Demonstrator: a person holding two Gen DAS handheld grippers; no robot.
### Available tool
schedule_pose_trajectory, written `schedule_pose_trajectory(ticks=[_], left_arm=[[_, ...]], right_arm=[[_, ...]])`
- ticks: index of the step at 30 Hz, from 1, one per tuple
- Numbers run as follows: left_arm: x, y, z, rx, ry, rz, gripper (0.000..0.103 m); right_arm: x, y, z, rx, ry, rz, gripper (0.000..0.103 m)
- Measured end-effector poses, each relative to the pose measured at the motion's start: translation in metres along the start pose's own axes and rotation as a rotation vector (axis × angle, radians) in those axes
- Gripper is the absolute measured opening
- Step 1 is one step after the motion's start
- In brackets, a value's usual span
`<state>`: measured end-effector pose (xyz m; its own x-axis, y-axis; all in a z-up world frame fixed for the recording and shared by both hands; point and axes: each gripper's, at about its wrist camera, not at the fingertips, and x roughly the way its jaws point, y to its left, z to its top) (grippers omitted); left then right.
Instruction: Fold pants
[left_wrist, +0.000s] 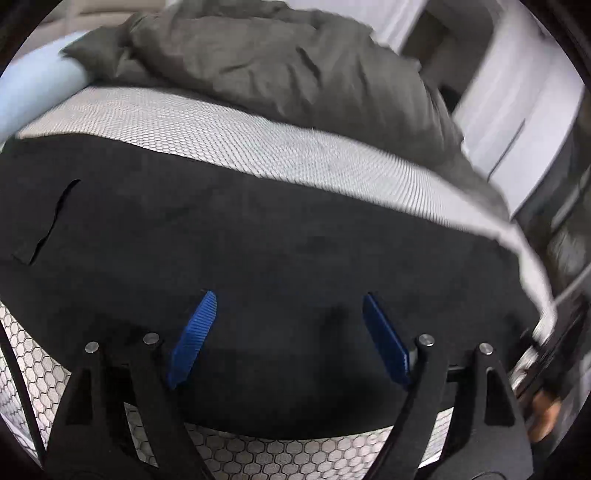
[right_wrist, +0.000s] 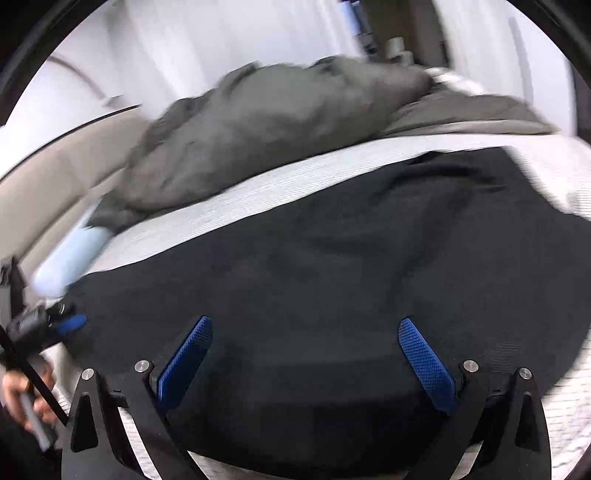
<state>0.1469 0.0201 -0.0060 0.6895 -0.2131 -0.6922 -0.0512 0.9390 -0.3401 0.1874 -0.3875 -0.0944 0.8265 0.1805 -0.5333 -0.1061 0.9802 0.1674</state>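
Dark, nearly black pants (left_wrist: 258, 240) lie spread flat across a white honeycomb-patterned mattress (left_wrist: 229, 136). A pocket slit (left_wrist: 55, 221) shows at their left side. My left gripper (left_wrist: 290, 295) hovers over the near part of the pants, its blue pads wide apart and nothing between them. In the right wrist view the same pants (right_wrist: 332, 258) fill the middle. My right gripper (right_wrist: 304, 320) stands open above them, also empty. The left gripper's blue fingertip (right_wrist: 72, 324) shows at that view's left edge, by the pants' edge.
A crumpled grey duvet (left_wrist: 280, 70) is heaped at the back of the mattress (right_wrist: 229, 206). A pale blue roll (left_wrist: 33, 92) lies at the back left. A hand (right_wrist: 18, 391) holds the left tool. White walls and cupboards stand behind; the mattress edge drops off at right (left_wrist: 532, 258).
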Motion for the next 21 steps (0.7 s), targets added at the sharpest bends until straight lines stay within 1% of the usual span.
schedule_pose_trajectory(ticks=[1, 3, 4, 6, 7, 9, 11, 12, 13, 14, 15, 16, 18, 19, 20, 21], left_arm=[[0.004, -0.004, -0.003, 0.024, 0.003, 0.025, 0.08], [0.012, -0.01, -0.007, 0.054, 0.02, 0.038, 0.08], [0.008, -0.005, -0.014, 0.068, 0.02, 0.043, 0.08], [0.002, -0.003, -0.018, 0.093, 0.012, 0.058, 0.08], [-0.002, -0.003, -0.02, 0.104, 0.007, 0.064, 0.08], [-0.007, 0.0, -0.023, 0.116, -0.004, 0.067, 0.08], [-0.003, -0.006, -0.032, 0.159, 0.004, 0.105, 0.08], [0.0, -0.009, -0.034, 0.184, 0.007, 0.124, 0.081], [0.003, -0.011, -0.035, 0.202, 0.007, 0.139, 0.082], [0.004, -0.011, -0.037, 0.207, 0.008, 0.144, 0.082], [0.006, -0.01, -0.038, 0.21, 0.007, 0.143, 0.083], [0.006, -0.008, -0.039, 0.216, 0.006, 0.138, 0.084], [0.007, -0.005, -0.039, 0.218, 0.013, 0.131, 0.085], [0.007, -0.003, -0.039, 0.222, 0.016, 0.128, 0.085], [0.008, -0.002, -0.039, 0.228, 0.016, 0.127, 0.085], [0.006, -0.001, -0.04, 0.232, 0.014, 0.124, 0.085]], right_arm=[[-0.002, -0.014, -0.002, 0.009, 0.008, -0.046, 0.102], [-0.005, -0.036, -0.008, 0.021, 0.019, -0.113, 0.102], [-0.009, -0.048, -0.01, 0.018, 0.02, -0.162, 0.102], [-0.016, -0.057, -0.01, 0.026, 0.019, -0.234, 0.102], [-0.021, -0.057, -0.009, 0.038, 0.013, -0.246, 0.102], [-0.024, -0.04, -0.005, 0.009, 0.029, -0.205, 0.102], [-0.021, 0.002, -0.001, -0.099, 0.035, -0.161, 0.102], [-0.018, 0.022, -0.001, -0.149, 0.038, -0.132, 0.102], [-0.013, 0.043, -0.001, -0.198, 0.048, -0.094, 0.102], [-0.003, 0.074, -0.002, -0.27, 0.066, -0.035, 0.102], [0.006, 0.095, -0.005, -0.325, 0.08, -0.002, 0.101], [0.019, 0.12, -0.009, -0.404, 0.1, 0.009, 0.101], [0.037, 0.148, -0.021, -0.53, 0.122, -0.019, 0.1], [0.044, 0.156, -0.027, -0.585, 0.124, -0.045, 0.1], [0.047, 0.154, -0.03, -0.618, 0.119, -0.055, 0.1], [0.045, 0.146, -0.028, -0.606, 0.12, -0.049, 0.1]])
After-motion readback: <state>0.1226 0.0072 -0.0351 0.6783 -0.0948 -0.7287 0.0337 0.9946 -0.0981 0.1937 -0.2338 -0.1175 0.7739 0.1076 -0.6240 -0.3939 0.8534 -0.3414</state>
